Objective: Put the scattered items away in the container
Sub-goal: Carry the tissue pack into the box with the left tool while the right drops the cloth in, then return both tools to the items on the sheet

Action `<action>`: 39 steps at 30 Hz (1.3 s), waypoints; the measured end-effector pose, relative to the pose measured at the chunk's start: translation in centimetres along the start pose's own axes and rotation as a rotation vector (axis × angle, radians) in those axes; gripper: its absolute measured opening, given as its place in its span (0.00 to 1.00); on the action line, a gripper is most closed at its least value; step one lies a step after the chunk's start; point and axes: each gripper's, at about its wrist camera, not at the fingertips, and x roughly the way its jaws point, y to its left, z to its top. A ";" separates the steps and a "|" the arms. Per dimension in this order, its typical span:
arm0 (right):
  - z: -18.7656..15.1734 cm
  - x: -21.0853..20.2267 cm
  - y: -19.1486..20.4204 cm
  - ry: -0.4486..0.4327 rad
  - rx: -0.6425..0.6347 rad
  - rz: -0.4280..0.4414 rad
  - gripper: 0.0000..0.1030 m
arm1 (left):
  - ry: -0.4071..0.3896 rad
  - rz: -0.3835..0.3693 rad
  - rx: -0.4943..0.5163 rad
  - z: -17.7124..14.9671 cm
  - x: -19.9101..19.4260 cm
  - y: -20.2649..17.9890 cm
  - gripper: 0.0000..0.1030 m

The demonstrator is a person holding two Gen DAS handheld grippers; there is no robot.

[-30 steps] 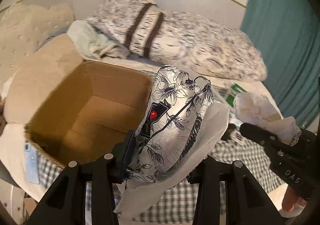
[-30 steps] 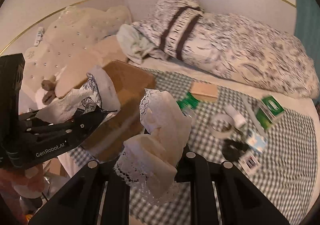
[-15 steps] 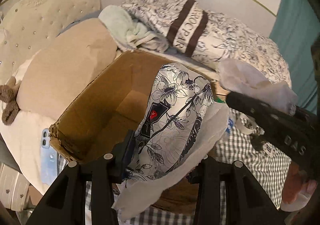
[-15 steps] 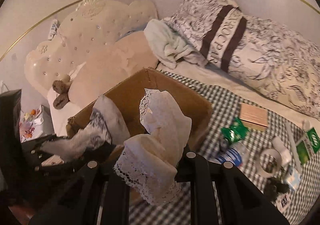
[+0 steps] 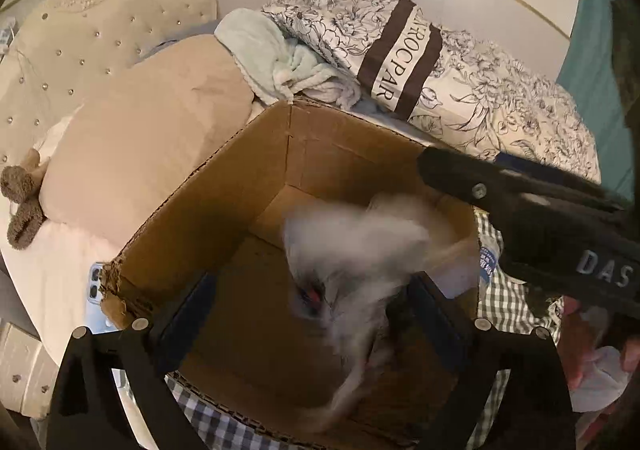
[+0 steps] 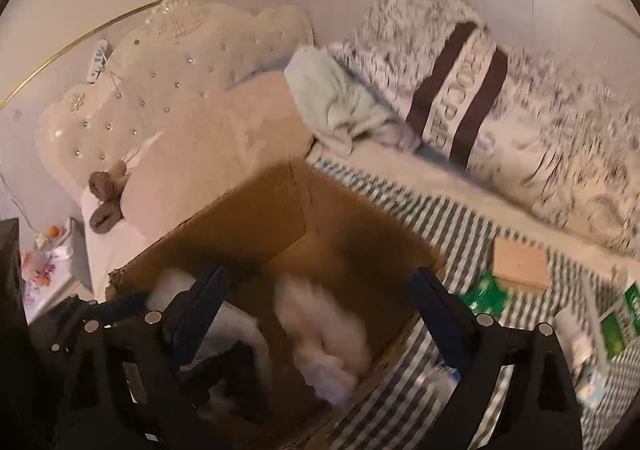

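Note:
An open cardboard box (image 5: 248, 186) stands on the bed; it also shows in the right wrist view (image 6: 256, 226). My left gripper (image 5: 312, 302) is open over the box. A blurred floral-print cloth (image 5: 352, 250) falls between its fingers into the box. My right gripper (image 6: 320, 302) is open over the box too. A blurred white lace cloth (image 6: 320, 326) drops from it inside the box. The right gripper's black body (image 5: 540, 218) crosses the left wrist view at the right.
A floral pillow (image 5: 400, 50), a pale green towel (image 5: 276, 62), a beige cushion (image 5: 136, 146) and a tufted headboard (image 6: 168, 78) surround the box. On the checked bedspread (image 6: 452, 226) lie a tan block (image 6: 520, 264) and green packets (image 6: 482, 296). A phone (image 5: 94, 290) lies left of the box.
Both grippers moved over the box and opened. The floral cloth left the left gripper and the lace cloth left the right gripper; both are falling into the box.

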 end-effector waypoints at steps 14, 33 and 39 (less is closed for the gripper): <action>-1.8 -5.1 -2.2 -0.021 0.079 -0.024 0.90 | 0.011 -0.020 0.003 -1.2 -2.7 -1.8 0.96; -12.0 -21.0 -9.7 -0.107 0.129 -0.243 0.91 | -0.057 -0.149 0.067 -6.0 -9.4 -12.4 1.00; -16.7 -23.8 -15.8 -0.117 0.243 -0.332 0.91 | -0.034 -0.154 0.125 -7.8 -8.2 -17.0 1.00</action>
